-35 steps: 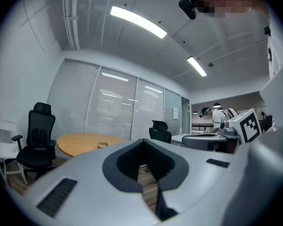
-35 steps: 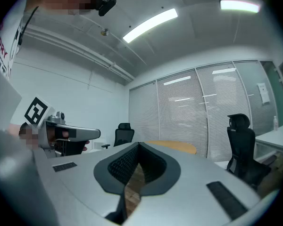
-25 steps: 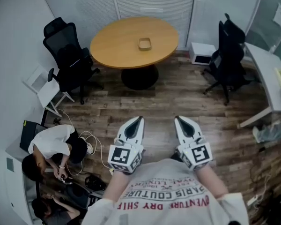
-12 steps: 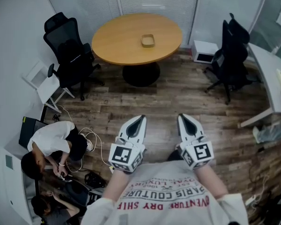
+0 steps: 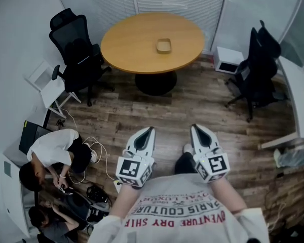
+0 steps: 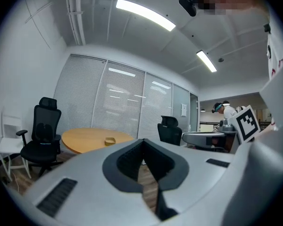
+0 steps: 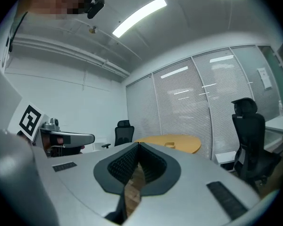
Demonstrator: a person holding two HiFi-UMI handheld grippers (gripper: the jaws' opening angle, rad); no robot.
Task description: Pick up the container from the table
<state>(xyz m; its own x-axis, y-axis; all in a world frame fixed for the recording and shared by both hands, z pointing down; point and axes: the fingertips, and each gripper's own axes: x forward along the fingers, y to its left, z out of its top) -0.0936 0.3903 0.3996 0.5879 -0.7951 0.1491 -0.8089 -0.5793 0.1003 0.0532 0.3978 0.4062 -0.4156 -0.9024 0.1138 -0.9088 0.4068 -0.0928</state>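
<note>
Left gripper and right gripper: each is showing jaws pressed together tip to tip, gripping nothing, hanging over the plank floor. Container: small, tan, is sitting near the middle of the round wooden table, well apart from both grippers; its contents are too small to tell. Shirt: is displaying upside-down print, "PARIS COUTURE" and "VENTURE DRY", with further letters cut off.

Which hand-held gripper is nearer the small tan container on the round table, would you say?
Left, marginally: the left hand-held gripper and right hand-held gripper both hang far short of the small tan container.
</note>
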